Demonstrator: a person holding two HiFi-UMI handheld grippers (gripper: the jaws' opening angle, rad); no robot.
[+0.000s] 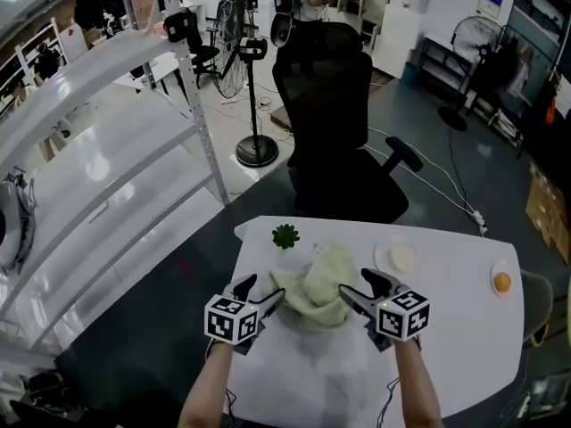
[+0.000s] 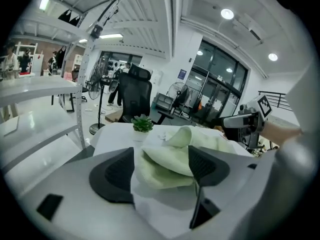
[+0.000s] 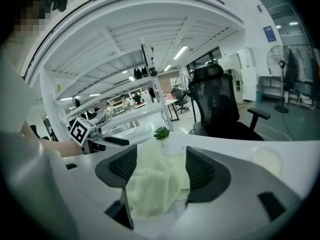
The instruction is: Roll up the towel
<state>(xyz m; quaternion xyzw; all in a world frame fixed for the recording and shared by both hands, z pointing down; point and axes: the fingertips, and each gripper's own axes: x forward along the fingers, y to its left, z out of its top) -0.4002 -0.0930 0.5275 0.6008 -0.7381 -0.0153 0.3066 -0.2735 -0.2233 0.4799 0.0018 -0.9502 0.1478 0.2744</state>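
Black office chair (image 1: 330, 123) behind a white bench (image 1: 446, 355). On the bench, left of centre and toward the near edge: pale green towel (image 1: 317, 288). Bunched in a loose heap, humped in the middle, not flat, no roll begun.

Left tongs (image 1: 261, 294) at the heap's left edge, spread wide, with towel edge between the pads, not pinched. Right tongs (image 1: 359, 289) at the right edge, likewise spread apart, with a drape of cloth between the pads and no squeeze visible.

White saucer (image 1: 397, 258) near the towel, to its right. Small potted plant (image 1: 285, 236) just beyond the towel.

Judged step: the very start, taking hold of the cloth from both sides ahead of any rolling. Next move, likely: close each pair on an edge or corner, draw apart to flatten the heap on bare bench, then turn one edge over to begin the roll. Care needed to keep cloth off plant and saucer.
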